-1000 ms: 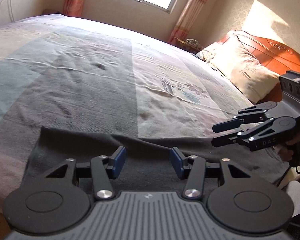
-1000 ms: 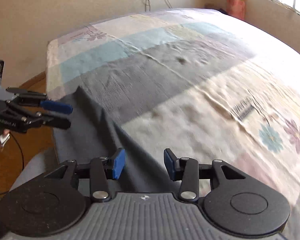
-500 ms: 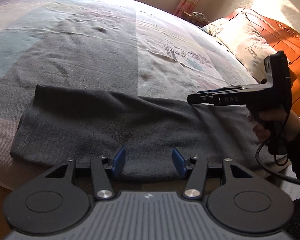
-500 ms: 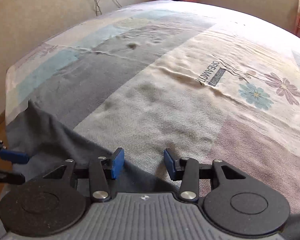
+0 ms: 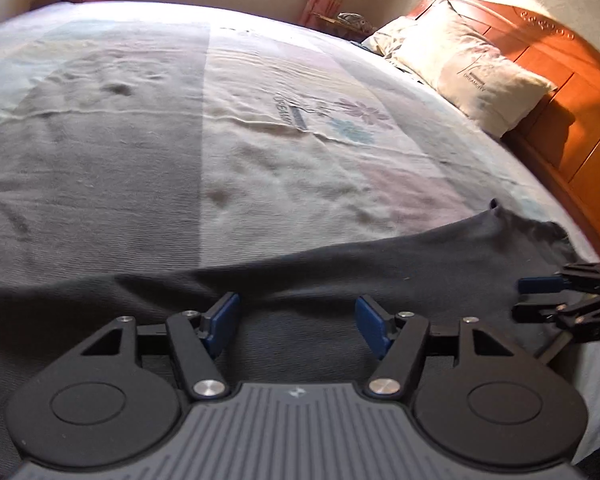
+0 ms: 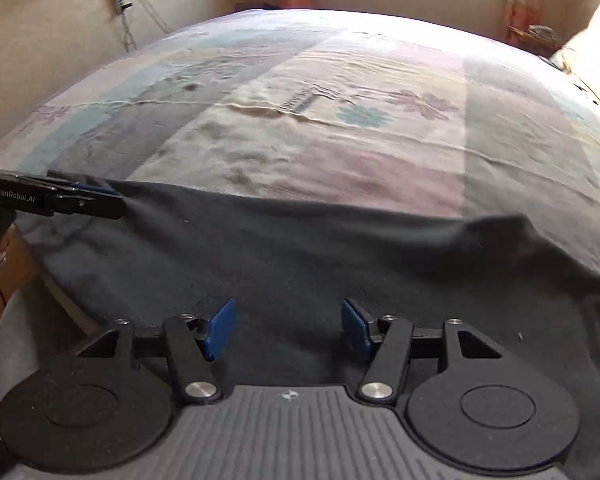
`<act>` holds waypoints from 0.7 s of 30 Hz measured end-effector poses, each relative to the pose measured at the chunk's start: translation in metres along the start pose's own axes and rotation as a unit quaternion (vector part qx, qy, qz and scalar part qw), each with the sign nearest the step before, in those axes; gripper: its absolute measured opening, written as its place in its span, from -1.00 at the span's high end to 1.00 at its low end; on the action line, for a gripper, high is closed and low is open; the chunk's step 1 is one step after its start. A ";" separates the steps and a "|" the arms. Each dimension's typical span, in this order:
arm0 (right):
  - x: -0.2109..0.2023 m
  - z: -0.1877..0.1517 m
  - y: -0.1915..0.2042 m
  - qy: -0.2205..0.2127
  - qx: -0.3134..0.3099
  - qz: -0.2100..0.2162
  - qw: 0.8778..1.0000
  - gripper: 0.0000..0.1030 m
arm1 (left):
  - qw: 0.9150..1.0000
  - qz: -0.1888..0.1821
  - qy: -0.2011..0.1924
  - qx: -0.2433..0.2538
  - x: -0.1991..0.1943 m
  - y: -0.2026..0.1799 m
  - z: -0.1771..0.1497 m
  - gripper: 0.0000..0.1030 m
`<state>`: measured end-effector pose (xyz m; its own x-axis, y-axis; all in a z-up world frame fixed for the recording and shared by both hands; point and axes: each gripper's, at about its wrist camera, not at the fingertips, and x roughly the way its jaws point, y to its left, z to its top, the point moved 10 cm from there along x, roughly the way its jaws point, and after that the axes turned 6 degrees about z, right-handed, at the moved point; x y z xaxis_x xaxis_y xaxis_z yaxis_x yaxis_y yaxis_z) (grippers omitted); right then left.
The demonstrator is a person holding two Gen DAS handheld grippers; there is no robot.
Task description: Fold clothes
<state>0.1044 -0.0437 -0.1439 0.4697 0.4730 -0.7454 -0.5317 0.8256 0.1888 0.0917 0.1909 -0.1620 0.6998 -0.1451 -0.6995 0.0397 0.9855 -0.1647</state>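
Both grippers, left and right, stand with jaws parted, having just widened with nothing pinched, over one dark garment spread along the bed's near edge. I judge I'm positioning for a fold; next, pinch an edge each. One pillow lies beyond.

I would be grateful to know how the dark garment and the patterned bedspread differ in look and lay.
The dark garment is plain charcoal; the bedspread is pale patchwork with printed flowers. The garment lies only along the near edge, its right end rumpled; the bedspread covers the whole bed, lightly creased. Both lie flat.
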 end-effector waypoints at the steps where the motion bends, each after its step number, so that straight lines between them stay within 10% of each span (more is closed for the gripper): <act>1: -0.005 -0.006 -0.011 -0.001 0.019 -0.008 1.000 -0.28 | 1.000 0.019 -0.002 0.012 -0.002 0.006 -0.003 -0.27; 7: -0.024 0.007 -0.060 -0.044 0.044 -0.052 0.997 -0.29 | 0.996 0.080 -0.001 0.041 -0.030 0.012 -0.010 -0.31; 14: 0.008 0.056 -0.065 -0.074 0.062 0.005 0.995 -0.29 | 0.995 0.098 0.004 -0.026 -0.029 0.038 -0.018 -0.35; 21: 0.027 0.051 -0.106 -0.081 0.118 -0.027 0.989 -0.28 | 0.995 0.088 0.005 -0.049 -0.032 0.052 -0.017 -0.35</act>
<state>0.2096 -0.1021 -0.1514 0.6095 0.4542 -0.6498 -0.3332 0.8905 0.3099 0.0595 0.2451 -0.1605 0.6829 0.0277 -0.7300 -0.1530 0.9825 -0.1059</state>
